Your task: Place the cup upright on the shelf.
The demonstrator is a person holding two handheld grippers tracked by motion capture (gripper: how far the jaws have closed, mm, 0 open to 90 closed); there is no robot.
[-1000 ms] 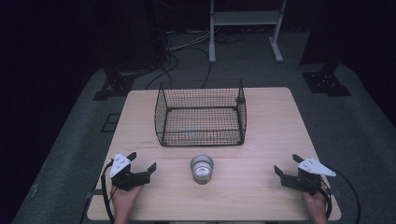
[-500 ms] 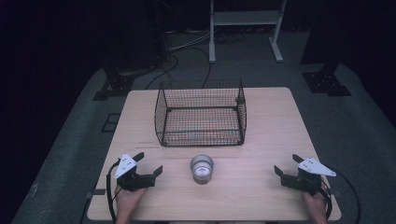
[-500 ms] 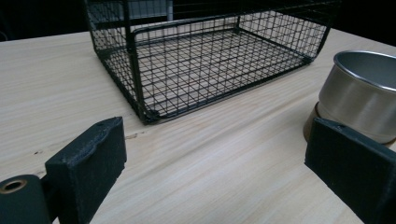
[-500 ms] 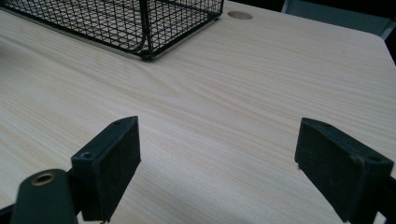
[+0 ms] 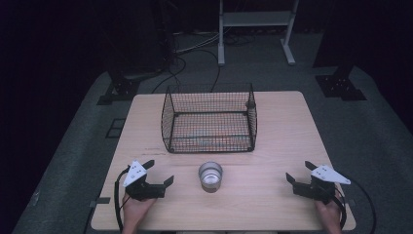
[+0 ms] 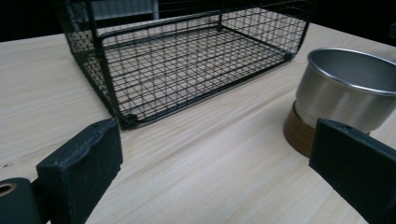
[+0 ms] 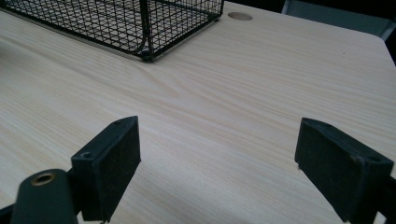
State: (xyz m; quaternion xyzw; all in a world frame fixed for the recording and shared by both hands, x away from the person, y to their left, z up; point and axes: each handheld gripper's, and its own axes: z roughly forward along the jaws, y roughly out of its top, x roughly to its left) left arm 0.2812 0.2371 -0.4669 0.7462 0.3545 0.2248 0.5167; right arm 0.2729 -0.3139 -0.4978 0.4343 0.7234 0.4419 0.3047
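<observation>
Your left gripper (image 5: 158,174), its jaws just widened and empty, points at the steel cup (image 5: 210,176) at lower centre of the high view, below the wire basket (image 5: 210,118). Your right gripper (image 5: 298,172) rests spread and empty at lower right. The approach looks barely begun; next, straddle the cup squarely before closing.

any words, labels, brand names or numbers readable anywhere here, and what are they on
None: no readable text stands on anything.
Metal cup: plain steel with a brown base, no label or brand.
Wire basket: bare black mesh, no tag.
Wooden table: bare wood grain, no print.
Grey plates on the left claw and the right claw: blank apart from small dark dots.
</observation>
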